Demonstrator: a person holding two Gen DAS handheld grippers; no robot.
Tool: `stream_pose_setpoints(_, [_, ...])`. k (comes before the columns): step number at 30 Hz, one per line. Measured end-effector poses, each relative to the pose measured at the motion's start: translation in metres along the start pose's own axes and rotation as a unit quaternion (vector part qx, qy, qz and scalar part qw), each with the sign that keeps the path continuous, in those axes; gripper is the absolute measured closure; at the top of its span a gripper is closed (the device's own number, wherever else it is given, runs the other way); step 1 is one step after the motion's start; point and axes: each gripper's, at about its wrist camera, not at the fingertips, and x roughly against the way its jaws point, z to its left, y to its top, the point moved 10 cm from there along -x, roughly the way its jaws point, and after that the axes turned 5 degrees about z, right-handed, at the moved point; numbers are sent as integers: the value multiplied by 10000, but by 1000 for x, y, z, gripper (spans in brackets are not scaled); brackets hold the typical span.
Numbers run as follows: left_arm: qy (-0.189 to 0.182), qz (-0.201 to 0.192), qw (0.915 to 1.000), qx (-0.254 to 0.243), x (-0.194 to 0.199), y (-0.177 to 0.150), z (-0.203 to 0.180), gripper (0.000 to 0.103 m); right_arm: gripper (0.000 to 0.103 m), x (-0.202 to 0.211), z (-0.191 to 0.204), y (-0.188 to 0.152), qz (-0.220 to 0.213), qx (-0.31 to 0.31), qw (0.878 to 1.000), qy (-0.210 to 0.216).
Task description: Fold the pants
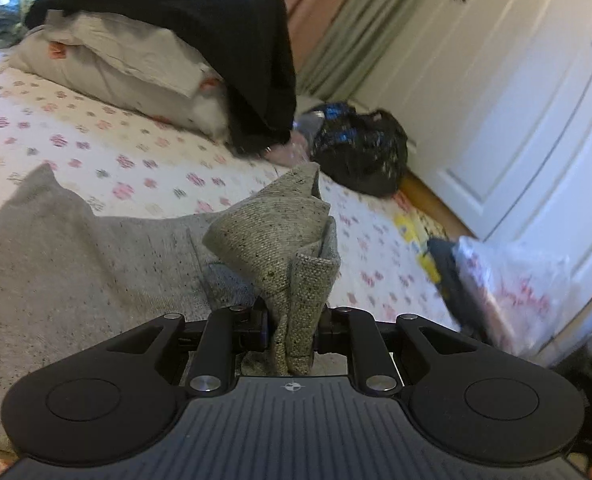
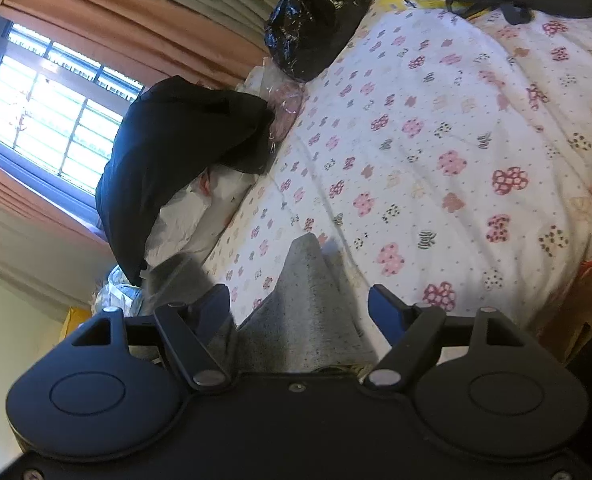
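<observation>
The grey speckled pants (image 1: 56, 264) lie spread on the flower-print bed sheet (image 1: 144, 172). My left gripper (image 1: 294, 328) is shut on a bunched edge of the pants, and the pinched cloth stands up in a peak in front of it. In the right wrist view my right gripper (image 2: 299, 304) is open, its fingers (image 2: 385, 312) spread on either side of a raised grey ridge of the pants (image 2: 303, 304). I cannot tell whether the fingers touch the cloth.
Pillows under a black garment (image 1: 200, 32) lie at the head of the bed. A black plastic bag (image 1: 359, 148) and a clear bag of clothes (image 1: 511, 280) sit along the bed's far edge by the white wardrobe (image 1: 515, 100). A curtained window (image 2: 52, 104) is beyond.
</observation>
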Motion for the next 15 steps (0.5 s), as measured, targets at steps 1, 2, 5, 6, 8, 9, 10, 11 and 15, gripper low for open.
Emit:
stream_pose_setpoints(1, [41,14,10000,-78,-3,-3,-1,83,23,1,-2,0,-4,-8,10000,6])
stream_pose_setpoints(2, [134,51,9997,-218,-10,-6,-5,82,23,2,-3,1,-10,-4,10000,7])
stream_pose_setpoints(5, [350,528,9955,-706,-29,-35,-12,74,23,2,-7,2,-24,11,10000,-22])
stream_pose_setpoints(6, [358,712,9931,-862,-31,-46,-15,73,23,3,-9,2,-26,-7,10000,-30])
stream_pose_setpoints(8, [419,767,9885,-1232,-30,-61,-16,73,23,2,-12,4,-28,-77,10000,-33])
stream_pose_setpoints(9, [413,755,9874,-1329,-26,-65,-16,73,23,1,-13,5,-28,-103,9999,-43])
stream_pose_setpoints(10, [383,772,9871,-1347,-21,-68,-16,73,23,1,-13,7,-30,-107,9999,-54])
stream_pose_setpoints(11, [315,808,9873,-1333,-15,-69,-14,73,23,1,-13,9,-38,-86,9999,-80])
stream_pose_setpoints(15, [121,776,9852,-1525,12,-65,-18,71,20,-14,2,19,73,239,9993,-268])
